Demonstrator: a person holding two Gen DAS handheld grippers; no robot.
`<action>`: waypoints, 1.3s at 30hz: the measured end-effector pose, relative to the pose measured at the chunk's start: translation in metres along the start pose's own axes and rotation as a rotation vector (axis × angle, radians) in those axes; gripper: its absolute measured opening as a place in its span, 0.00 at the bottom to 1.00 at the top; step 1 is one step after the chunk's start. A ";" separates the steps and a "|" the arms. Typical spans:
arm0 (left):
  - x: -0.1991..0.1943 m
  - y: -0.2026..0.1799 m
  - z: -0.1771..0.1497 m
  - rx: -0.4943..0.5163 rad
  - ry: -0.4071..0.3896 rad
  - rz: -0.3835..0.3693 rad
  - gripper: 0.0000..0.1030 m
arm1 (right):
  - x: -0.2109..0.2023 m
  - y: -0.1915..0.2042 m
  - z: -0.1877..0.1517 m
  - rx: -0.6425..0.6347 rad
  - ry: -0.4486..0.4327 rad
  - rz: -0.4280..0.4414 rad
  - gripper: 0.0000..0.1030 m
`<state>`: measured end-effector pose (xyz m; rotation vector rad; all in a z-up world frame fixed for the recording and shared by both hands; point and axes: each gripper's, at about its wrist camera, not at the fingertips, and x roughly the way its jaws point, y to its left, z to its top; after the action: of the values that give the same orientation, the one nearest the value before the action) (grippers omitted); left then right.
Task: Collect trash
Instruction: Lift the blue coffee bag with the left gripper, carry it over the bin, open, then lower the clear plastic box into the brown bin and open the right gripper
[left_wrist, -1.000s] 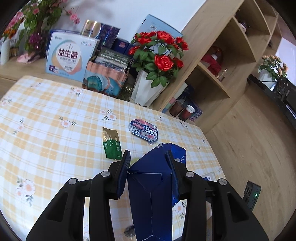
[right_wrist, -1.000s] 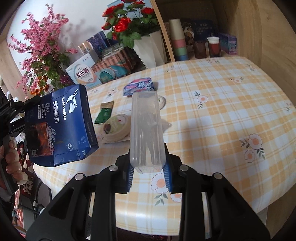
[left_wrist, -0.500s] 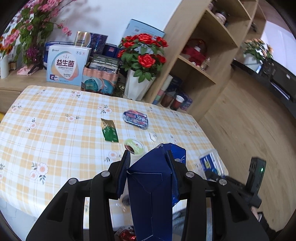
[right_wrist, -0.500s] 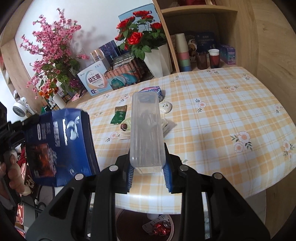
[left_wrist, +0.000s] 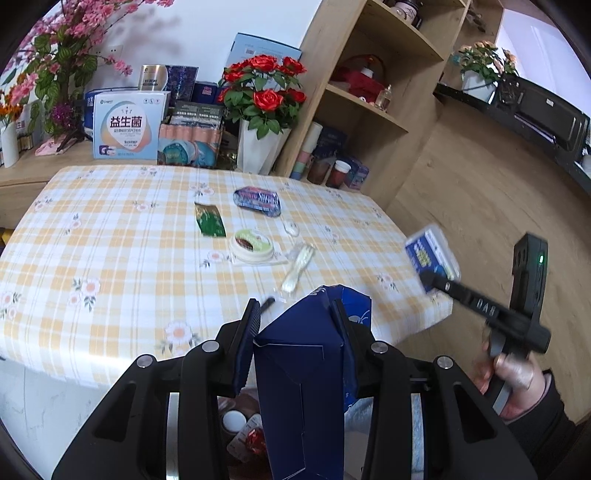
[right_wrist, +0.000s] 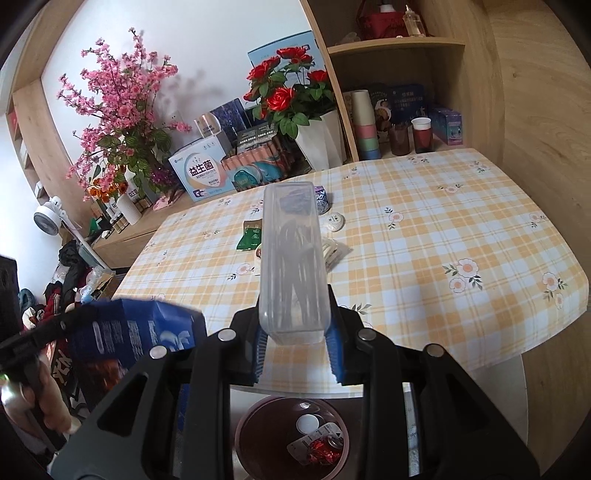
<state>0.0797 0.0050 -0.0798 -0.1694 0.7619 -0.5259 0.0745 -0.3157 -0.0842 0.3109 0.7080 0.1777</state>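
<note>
Now that both hands have drawn back off the counter (right_wrist: 461, 206), the trash bin (right_wrist: 291, 439) shows at the bottom of the right wrist frame — drop-off looks close. Tilted downward, the left gripper (left_wrist: 295, 332) clamps a blue coffee box (left_wrist: 306, 384) at lower centre; the right gripper (right_wrist: 293, 328) pinches a clear plastic case (right_wrist: 291, 258) above the bin — wrappers remain mid-counter.
</note>
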 end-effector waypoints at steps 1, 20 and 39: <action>0.000 -0.001 -0.004 0.002 0.007 -0.003 0.37 | -0.002 0.000 -0.001 -0.001 -0.002 0.000 0.29; 0.037 -0.013 -0.048 0.054 0.130 -0.014 0.37 | -0.004 -0.004 -0.007 0.006 0.015 -0.010 0.29; -0.013 0.016 -0.028 0.049 -0.056 0.213 0.94 | 0.003 -0.003 -0.017 -0.009 0.056 0.002 0.29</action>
<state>0.0585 0.0267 -0.0973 -0.0558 0.7021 -0.3358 0.0656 -0.3138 -0.0995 0.2987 0.7619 0.1924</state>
